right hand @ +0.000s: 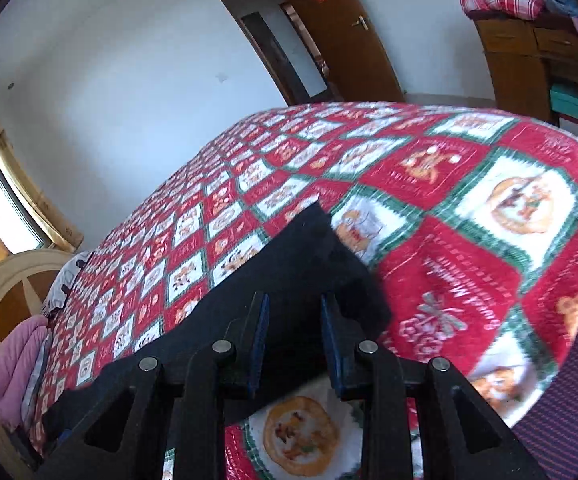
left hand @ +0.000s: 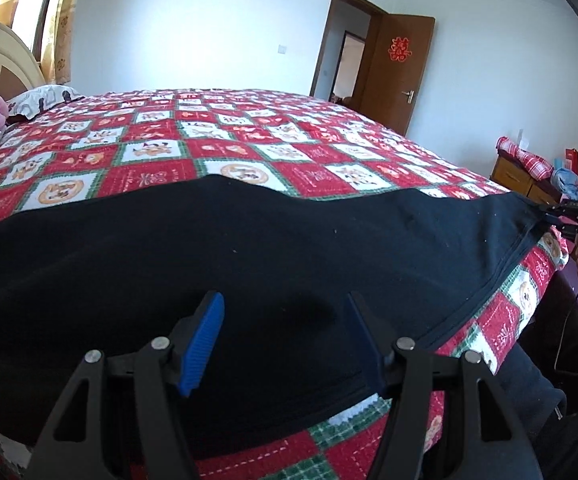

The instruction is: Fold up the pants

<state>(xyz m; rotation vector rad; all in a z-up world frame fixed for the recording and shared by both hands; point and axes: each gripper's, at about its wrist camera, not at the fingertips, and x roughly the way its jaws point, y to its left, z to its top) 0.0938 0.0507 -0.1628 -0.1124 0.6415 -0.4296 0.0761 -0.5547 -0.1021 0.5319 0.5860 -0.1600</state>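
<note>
— Beneath the left gripper (left hand: pixel 285 344), what lay there?

— Black pants (left hand: pixel 249 248), spread flat across a red, white and green checked quilt (left hand: pixel 217 148). Its blue pads (left hand: pixel 205 340) stood wide apart over the cloth, holding nothing.

— And the right gripper (right hand: pixel 295 344)?

— It sat at one end of the pants (right hand: pixel 289 264), by the quilt's edge (right hand: pixel 489 240). Its jaws were parted, with fabric lying between them, not pinched. Beyond both tongs stood an open brown door (left hand: pixel 397 72).
</note>
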